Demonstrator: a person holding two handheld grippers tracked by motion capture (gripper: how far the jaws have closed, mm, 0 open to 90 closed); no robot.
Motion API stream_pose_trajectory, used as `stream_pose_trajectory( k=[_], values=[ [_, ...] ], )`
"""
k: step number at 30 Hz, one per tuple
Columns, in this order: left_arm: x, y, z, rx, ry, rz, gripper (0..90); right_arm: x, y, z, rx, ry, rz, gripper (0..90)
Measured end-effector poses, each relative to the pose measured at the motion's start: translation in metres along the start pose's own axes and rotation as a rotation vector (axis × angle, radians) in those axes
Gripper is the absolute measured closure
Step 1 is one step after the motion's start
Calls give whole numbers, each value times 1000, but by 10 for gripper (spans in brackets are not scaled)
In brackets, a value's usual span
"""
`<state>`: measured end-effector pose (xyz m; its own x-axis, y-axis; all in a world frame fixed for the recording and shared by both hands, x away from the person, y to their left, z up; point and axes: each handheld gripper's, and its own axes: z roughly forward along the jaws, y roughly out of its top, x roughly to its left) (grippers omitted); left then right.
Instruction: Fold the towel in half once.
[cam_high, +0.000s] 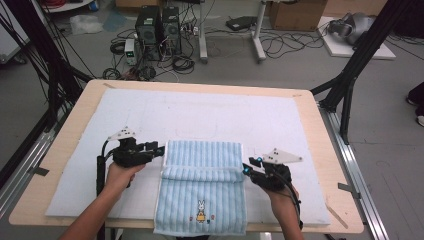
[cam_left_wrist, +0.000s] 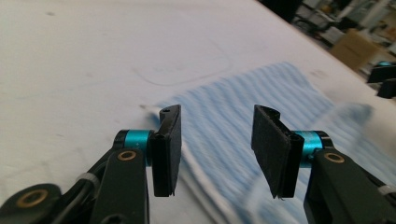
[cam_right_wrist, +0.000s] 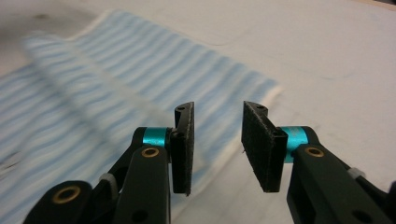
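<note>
Beside the towel (cam_high: 201, 186) (striped): both tools parted, empty

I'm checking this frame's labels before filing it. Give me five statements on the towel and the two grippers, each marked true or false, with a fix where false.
1. The blue striped towel lies between the two grippers. True.
2. The left gripper is clamped on the towel's edge. False: its jaws stand apart with nothing between them, above the towel's edge.
3. The right gripper is open. True.
4. The towel lies flat in a single layer. False: its far part is folded over, making a doubled band across it.
5. A small rabbit picture sits at the towel's far end. False: it is near the end closest to the person.
</note>
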<state>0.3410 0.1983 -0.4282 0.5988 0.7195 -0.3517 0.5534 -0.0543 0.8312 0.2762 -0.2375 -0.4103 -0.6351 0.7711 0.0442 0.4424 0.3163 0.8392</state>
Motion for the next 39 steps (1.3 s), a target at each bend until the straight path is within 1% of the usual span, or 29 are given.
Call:
stream_pose_trajectory(
  k=[1, 2, 3, 4, 5, 6, 7, 8, 10, 11, 12, 13, 14, 15, 16, 17, 18, 20, 22, 25, 27, 29, 30, 31, 33, 34, 35, 37, 39],
  values=[
    [4, 1, 5, 5, 14, -22, 518, -5, 4, 6, 15, -27, 11, 646],
    [7, 1, 11, 28, 27, -28, 517, -10, 6, 13, 29, -45, 24, 645],
    [9, 1, 18, 48, 36, -40, 511, -14, 8, 21, 42, -54, 42, 636],
    [10, 0, 24, 71, 35, -65, 501, -17, 10, 29, 52, -68, 57, 616],
    [9, -1, 31, 94, 38, -67, 493, -19, 11, 38, 72, -75, 71, 594],
    [7, -2, 36, 111, 53, -45, 489, -20, 12, 46, 97, -76, 76, 585],
    [5, -4, 42, 125, 65, -37, 487, -20, 12, 55, 125, -80, 71, 570],
    [4, -5, 45, 129, 79, -21, 487, -19, 13, 62, 149, -85, 75, 561],
    [1, -5, 46, 123, 116, -23, 542, -19, 12, 76, 198, -107, 92, 521],
    [-1, -5, 47, 125, 146, -3, 593, -20, 11, 79, 193, -109, 118, 534],
    [-1, -5, 47, 128, 160, 19, 654, -21, 12, 79, 193, -117, 133, 554],
    [1, -5, 48, 135, 139, 12, 754, -20, 12, 79, 196, -123, 121, 585],
    [2, -5, 49, 132, 132, -4, 843, -19, 12, 78, 196, -117, 105, 659],
    [2, -5, 49, 134, 131, -6, 853, -18, 12, 78, 199, -91, 107, 759],
    [2, -5, 50, 133, 133, -9, 858, -15, 13, 80, 198, -80, 85, 826],
    [3, -4, 50, 137, 136, -4, 860, -11, 14, 81, 204, -90, 60, 847],
    [3, -1, 52, 146, 143, 5, 861, -10, 15, 81, 209, -97, 48, 853],
    [5, 5, 55, 153, 151, 5, 862, -13, 18, 83, 211, -96, 64, 858],
    [9, 12, 59, 139, 160, -2, 862, -16, 20, 86, 203, -112, 74, 858],
    [17, 20, 68, 145, 175, 6, 863, -24, 27, 95, 185, -134, 77, 858],
    [23, 26, 75, 129, 172, -8, 864, -29, 32, 100, 170, -152, 73, 858],
    [29, 31, 78, 109, 169, -27, 864, -34, 37, 105, 164, -158, 84, 857],
    [32, 34, 79, 78, 170, -31, 864, -37, 39, 108, 158, -161, 85, 857],
    [33, 36, 80, 67, 173, -37, 864, -40, 43, 111, 157, -162, 84, 857],
    [39, 44, 84, 102, 173, -9, 864, -43, 49, 116, 156, -175, 66, 856],
    [40, 47, 85, 94, 169, -5, 864, -43, 53, 118, 160, -180, 71, 855],
    [41, 51, 85, 82, 161, -4, 864, -45, 55, 119, 148, -190, 58, 855],
    [45, 58, 85, 59, 143, 4, 863, -48, 59, 121, 139, -204, 78, 855],
    [47, 61, 86, 53, 136, 23, 863, -51, 61, 124, 138, -210, 92, 855]
  ],
)
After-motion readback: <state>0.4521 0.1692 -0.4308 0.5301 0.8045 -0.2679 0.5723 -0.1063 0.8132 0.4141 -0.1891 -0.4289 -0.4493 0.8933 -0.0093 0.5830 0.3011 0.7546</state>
